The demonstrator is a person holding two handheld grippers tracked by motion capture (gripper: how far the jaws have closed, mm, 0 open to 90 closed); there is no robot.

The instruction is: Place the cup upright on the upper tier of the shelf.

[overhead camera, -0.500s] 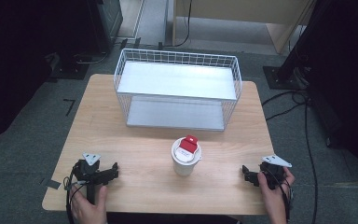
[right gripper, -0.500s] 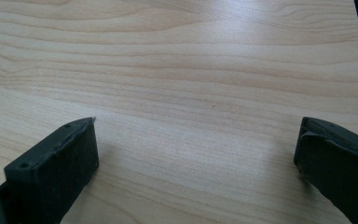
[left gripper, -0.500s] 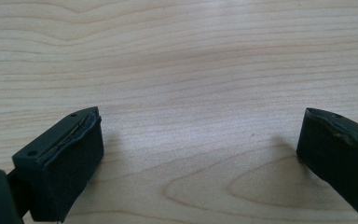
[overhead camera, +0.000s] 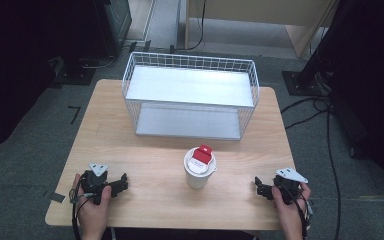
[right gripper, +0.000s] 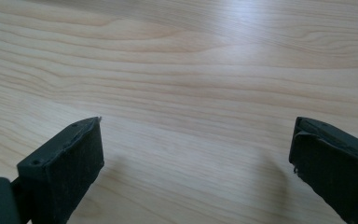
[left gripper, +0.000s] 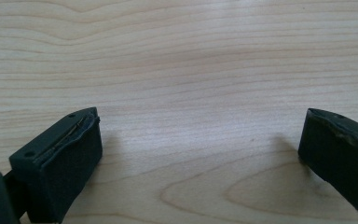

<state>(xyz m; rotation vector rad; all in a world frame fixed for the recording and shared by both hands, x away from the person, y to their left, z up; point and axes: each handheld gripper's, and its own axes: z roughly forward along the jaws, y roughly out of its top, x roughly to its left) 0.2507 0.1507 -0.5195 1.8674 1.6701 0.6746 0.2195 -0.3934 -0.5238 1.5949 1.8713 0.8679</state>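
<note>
Two grippers: both are seen at the near edge of the light wooden table [overhead camera: 145,165], one at each corner, each held by a hand coming in from the bottom of the high view.
Left gripper: the black two-jaw gripper with a grey three-cornered plate on top [overhead camera: 121,182] is held in the left hand [overhead camera: 92,210]; it is set low over the table top and aimed toward the middle of the table.
Left jaws: they are seen wide apart in the left gripper view, with bare wood grain between them; nothing is held.
Right gripper: the matching black gripper with its grey plate [overhead camera: 258,187] is held in the right hand [overhead camera: 290,207]; it is aimed inward, toward the cup.
Right jaws: they are seen spread wide in the right gripper view, with bare table between them; nothing is held.
Cup: a white paper cup with a white lid and a red tab on top [overhead camera: 199,167] is seen upright on the table, between the two grippers and well apart from both.
Basket: a white wire basket with a flat pale shelf inside [overhead camera: 190,95] is placed at the far half of the table, just behind the cup and not touching it.
Cables: black cables [overhead camera: 325,130] are seen on the grey floor to the right of the table.
</note>
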